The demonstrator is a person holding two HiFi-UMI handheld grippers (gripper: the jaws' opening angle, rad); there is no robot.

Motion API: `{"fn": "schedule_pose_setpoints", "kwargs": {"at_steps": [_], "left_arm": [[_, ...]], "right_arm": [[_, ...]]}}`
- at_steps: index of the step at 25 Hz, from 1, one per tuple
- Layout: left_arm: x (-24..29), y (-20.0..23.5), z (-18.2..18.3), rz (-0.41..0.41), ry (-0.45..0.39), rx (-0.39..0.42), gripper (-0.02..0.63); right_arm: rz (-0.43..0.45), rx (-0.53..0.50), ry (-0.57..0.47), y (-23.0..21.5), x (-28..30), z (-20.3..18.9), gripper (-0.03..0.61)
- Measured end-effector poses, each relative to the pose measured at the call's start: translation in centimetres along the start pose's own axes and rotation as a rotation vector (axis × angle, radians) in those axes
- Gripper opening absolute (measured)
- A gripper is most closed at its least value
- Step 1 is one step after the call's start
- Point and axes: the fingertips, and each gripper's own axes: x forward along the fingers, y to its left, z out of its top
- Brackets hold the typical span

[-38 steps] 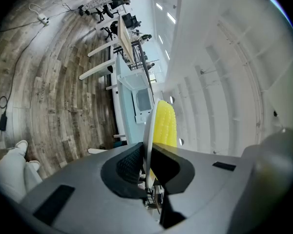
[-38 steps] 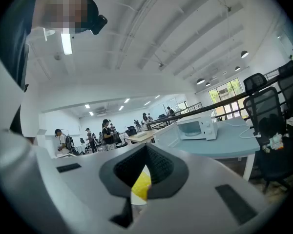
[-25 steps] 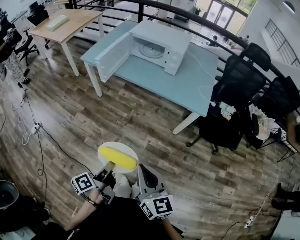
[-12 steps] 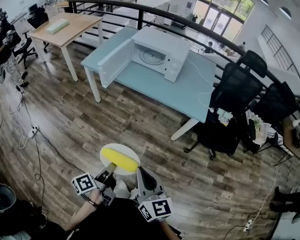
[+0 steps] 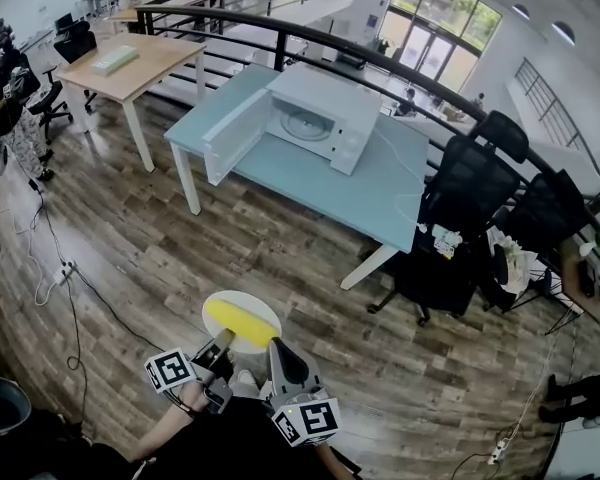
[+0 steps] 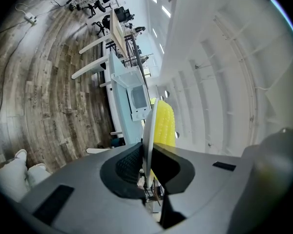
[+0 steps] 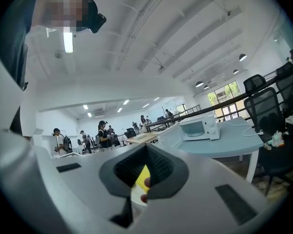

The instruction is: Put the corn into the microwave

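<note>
A yellow corn cob [image 5: 238, 321] lies on a round white plate [image 5: 265, 313], carried above the wood floor. My left gripper [image 5: 223, 340] is shut on the plate's near rim; in the left gripper view the plate [image 6: 148, 130] stands edge-on between the pads with the corn [image 6: 164, 126] beyond. My right gripper [image 5: 276, 348] hangs just right of the plate, shut and holding nothing; its tips [image 7: 147, 150] meet. The white microwave [image 5: 325, 106] stands on the light blue table [image 5: 380, 183] ahead, its door [image 5: 232, 133] swung open to the left. It also shows in the right gripper view [image 7: 200, 127].
Black office chairs [image 5: 475, 183] crowd the table's right end. A wooden desk [image 5: 130, 58] stands at the back left, with people [image 5: 2, 93] beside it. Cables [image 5: 55, 268] trail over the floor at left. A dark railing [image 5: 280, 28] runs behind the table.
Both grippers and the plate with the corn have moved forward toward the blue table, which now sits lower and slightly larger in the head view. The grip on the plate is unchanged.
</note>
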Motion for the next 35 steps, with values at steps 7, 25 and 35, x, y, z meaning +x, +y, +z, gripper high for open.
{"fn": "schedule_pose_setpoints", "kwargs": {"at_steps": [7, 25, 35], "left_arm": [[0.5, 0.1, 0.4, -0.003, 0.027, 0.026, 0.031], [4.6, 1.0, 4.4, 0.010, 0.005, 0.018, 0.032], [8.7, 1.5, 6.8, 0.009, 0.004, 0.012, 0.032]], "right_arm": [[0.010, 0.010, 0.007, 0.4, 0.6, -0.2, 0.008], [0.076, 0.000, 0.012, -1.8, 6.0, -0.1, 0.008], [0.067, 0.036, 0.027, -5.3, 9.8, 0.0, 0.008]]}}
